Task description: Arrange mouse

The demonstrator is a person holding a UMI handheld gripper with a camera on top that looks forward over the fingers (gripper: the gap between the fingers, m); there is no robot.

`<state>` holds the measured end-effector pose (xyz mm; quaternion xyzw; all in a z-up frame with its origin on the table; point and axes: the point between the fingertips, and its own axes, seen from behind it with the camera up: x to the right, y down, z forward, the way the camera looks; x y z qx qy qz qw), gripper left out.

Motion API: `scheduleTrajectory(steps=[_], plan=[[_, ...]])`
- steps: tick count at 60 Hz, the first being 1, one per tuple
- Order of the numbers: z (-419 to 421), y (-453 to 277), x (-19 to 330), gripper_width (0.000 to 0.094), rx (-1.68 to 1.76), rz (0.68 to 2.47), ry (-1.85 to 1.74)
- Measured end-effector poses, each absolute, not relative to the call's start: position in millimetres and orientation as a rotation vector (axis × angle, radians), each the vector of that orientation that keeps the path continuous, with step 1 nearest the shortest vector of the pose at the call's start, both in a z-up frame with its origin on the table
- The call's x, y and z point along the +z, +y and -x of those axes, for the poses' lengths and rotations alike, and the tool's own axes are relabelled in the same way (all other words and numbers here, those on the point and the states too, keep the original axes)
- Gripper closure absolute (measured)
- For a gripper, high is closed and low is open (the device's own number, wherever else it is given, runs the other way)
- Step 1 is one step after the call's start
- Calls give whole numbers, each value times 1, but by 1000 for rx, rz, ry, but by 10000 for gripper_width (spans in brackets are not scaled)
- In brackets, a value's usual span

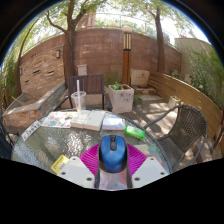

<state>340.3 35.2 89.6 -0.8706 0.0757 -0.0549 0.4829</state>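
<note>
Mouse (112, 152), blue-grey with a dark strip along its back, lies on a pink round mat (97, 156) near the closest edge of a round glass surface (45, 145), directly between the two fingers of my tongs (111, 171). From where I watch, the tongs are spread: the left finger (77, 171) and the right finger (148, 171) flank the mouse, and I see mat on either side of it, so nothing is gripped. The mouse points away from me, its length roughly in line with the fingers.

Beyond the mouse, toward the middle of the surface, I see a white box (113, 124) and, just to its right, a green flat object (135, 132). A stack of white papers or books (88, 118) sits farther back, and a clear plastic cup (79, 100) stands upright behind it near the far rim. A yellow item (60, 163) lies close to my left finger, partly hidden by it; I cannot tell what it is.

Metal mesh chairs stand to either side, one at right (186, 125). Behind the surface I see a white square planter (120, 97) holding greenery, a brick wall (95, 55) and tree trunks (68, 55) in a sunlit patio.
</note>
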Motion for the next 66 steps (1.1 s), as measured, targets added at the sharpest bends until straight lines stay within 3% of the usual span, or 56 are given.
scheduleTrajectory(steps=[4,6,9,16,18,20,21,23,27,44,57,66], plan=[[-370,32,58,574,-162,2192,165],[-381,22,26,568,-173,2213,149],[-390,19,5,518,-164,2241,144],[-395,6,-6,370,-111,2294,163],[-394,2,-4,269,-117,2291,166],[-395,-1,4,97,-125,2285,164],[-395,-2,10,80,-126,2281,161],[-394,-6,20,116,-132,2272,157],[-389,-20,40,71,-140,2251,157],[-352,-119,151,84,-215,2157,131],[-323,-222,203,86,-278,2113,140],[-308,-274,220,85,-292,2100,143]])
